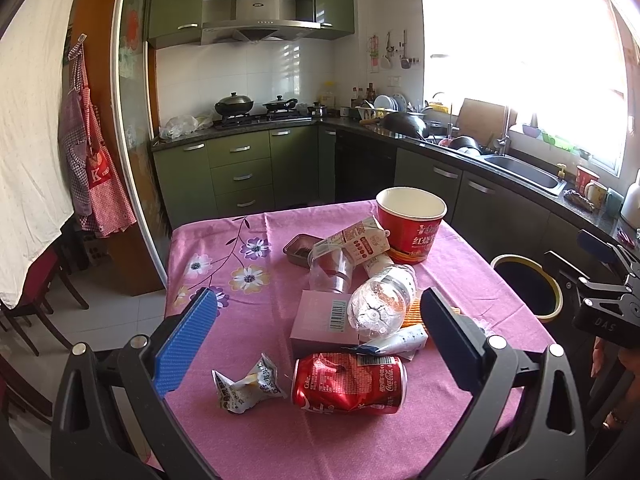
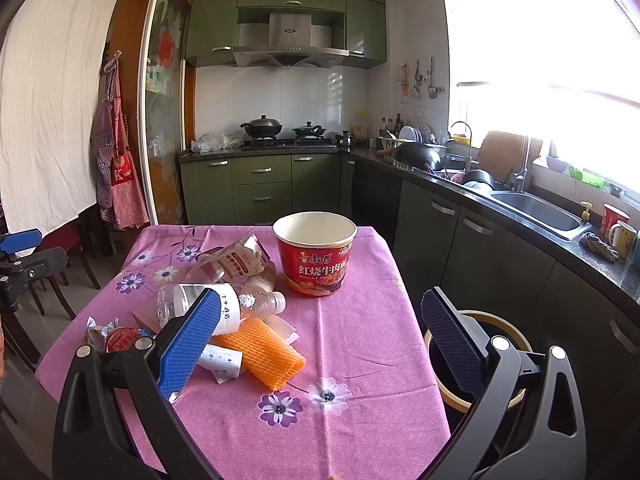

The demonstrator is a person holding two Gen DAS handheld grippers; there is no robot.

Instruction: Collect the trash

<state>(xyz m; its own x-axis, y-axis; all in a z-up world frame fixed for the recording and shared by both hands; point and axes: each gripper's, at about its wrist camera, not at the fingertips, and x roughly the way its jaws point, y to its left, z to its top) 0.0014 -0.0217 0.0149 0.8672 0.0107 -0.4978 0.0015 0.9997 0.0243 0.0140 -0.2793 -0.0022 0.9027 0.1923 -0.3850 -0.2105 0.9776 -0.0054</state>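
Trash lies on a pink flowered tablecloth [image 1: 240, 432]. A crushed red cola can [image 1: 348, 383] and a crumpled wrapper [image 1: 246, 387] lie nearest my left gripper [image 1: 316, 340], which is open and empty above them. Behind are a pink box [image 1: 320, 320], a clear bottle [image 1: 380, 302], a plastic cup [image 1: 330, 270], a carton [image 1: 356, 242] and a red noodle bowl [image 1: 412, 224]. My right gripper [image 2: 320, 344] is open and empty over the table's right side, near orange foam netting [image 2: 260, 350], the bottle [image 2: 208, 306] and the bowl [image 2: 316, 254].
A black bin with a yellow rim [image 1: 528, 286] stands on the floor right of the table; it also shows in the right wrist view [image 2: 476, 320]. Kitchen counters and a sink [image 2: 536, 208] run along the right wall. Chairs [image 1: 28, 304] stand at left.
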